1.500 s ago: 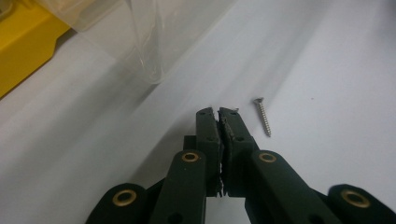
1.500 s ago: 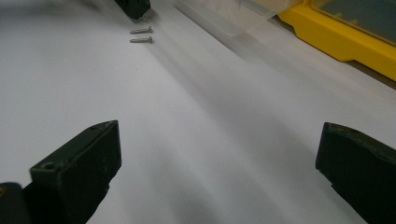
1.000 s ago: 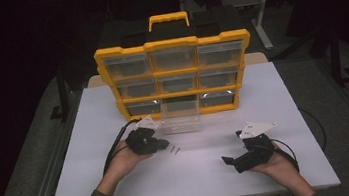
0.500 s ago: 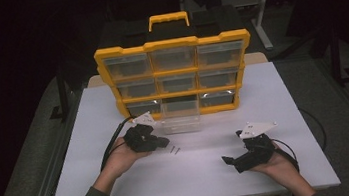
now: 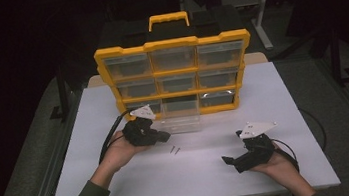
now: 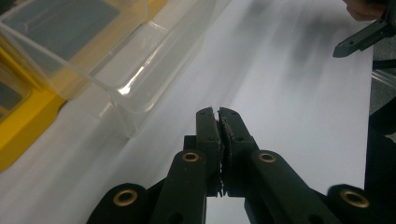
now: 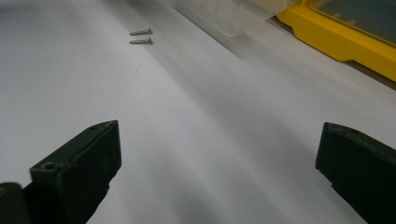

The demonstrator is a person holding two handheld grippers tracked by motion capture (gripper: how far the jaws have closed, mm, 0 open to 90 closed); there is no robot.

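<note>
High view: a white table point(image 5: 113, 110) in a dark room carries a yellow organizer point(image 5: 176, 75) with one clear drawer point(image 5: 181, 120) pulled out. Two screws point(image 5: 175, 150) lie side by side between the grippers, long axes toward the organizer.

Left gripper view: the left gripper point(image 6: 218, 114), raised beside the drawer point(image 6: 107, 70), has its fingers together.

Right gripper view: the right gripper point(image 7: 219, 154), low over the table, has its fingers wide apart, aimed toward the screws point(image 7: 141, 36).

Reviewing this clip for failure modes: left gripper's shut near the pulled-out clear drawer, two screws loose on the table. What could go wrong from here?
1. The clear drawer is pulled out of the yellow organizer; the shut left gripper beside it could knock it.
2. The two screws are small and lie flat and close together, so a pinch may grab both or slip off.
3. The right gripper stands open, far from them.
</note>
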